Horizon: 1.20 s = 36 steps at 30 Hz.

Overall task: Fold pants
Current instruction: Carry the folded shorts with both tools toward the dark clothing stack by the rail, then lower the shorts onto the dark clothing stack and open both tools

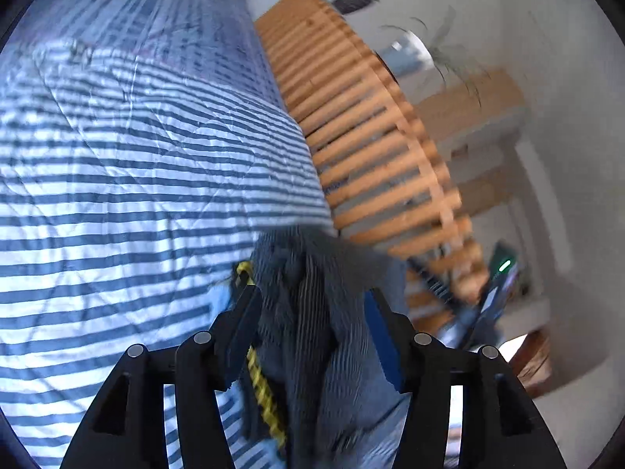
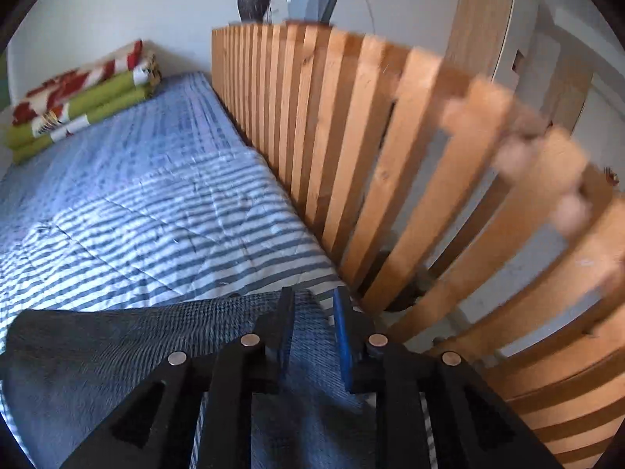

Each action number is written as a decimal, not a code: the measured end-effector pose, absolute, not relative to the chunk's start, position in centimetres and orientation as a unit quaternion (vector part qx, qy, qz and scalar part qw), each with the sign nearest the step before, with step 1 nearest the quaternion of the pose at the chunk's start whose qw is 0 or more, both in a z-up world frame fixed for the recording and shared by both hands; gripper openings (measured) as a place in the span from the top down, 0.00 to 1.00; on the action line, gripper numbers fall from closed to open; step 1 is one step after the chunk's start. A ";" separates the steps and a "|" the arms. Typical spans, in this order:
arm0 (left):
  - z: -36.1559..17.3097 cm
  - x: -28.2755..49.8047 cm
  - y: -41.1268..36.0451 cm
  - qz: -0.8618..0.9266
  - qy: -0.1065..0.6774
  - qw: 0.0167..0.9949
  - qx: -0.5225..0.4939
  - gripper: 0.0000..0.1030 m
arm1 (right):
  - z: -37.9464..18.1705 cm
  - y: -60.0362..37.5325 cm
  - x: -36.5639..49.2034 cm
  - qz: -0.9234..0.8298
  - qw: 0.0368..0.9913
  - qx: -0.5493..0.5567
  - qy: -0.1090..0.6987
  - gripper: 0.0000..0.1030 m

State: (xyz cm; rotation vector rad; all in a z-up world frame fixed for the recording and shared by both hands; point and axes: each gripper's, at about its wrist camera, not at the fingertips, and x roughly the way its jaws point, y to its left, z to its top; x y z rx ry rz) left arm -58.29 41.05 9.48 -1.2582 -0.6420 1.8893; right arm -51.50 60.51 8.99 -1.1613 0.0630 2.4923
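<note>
Now | left tool (image 1: 312, 305): clamps bunched pants (image 1: 312, 336) | right tool (image 2: 312, 312): part-open, pants (image 2: 156, 336) beneath

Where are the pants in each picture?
Left wrist view: the pants hang bunched between the left gripper jaws, bottom middle.
Right wrist view: the pants lie spread on the striped blanket, bottom left to middle, passing between the right gripper jaws.
Shared landmark: the wooden slatted rail beside the bed.

Grey-blue pants (image 2: 117, 336), blue-white striped bedspread (image 2: 156, 211)
</note>
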 end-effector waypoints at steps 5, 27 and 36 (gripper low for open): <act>8.0 -53.3 39.9 0.705 -0.244 0.415 -0.521 0.35 | 12.2 59.3 -44.1 0.911 0.118 -0.393 0.042 0.67; 10.5 -46.8 44.8 0.680 -0.218 0.434 -0.549 0.70 | 5.7 55.4 -29.2 0.878 -0.031 -0.468 0.091 0.63; 5.4 -48.1 43.4 0.671 -0.245 0.376 -0.590 0.36 | 3.6 57.1 -32.8 0.872 0.037 -0.478 0.102 0.64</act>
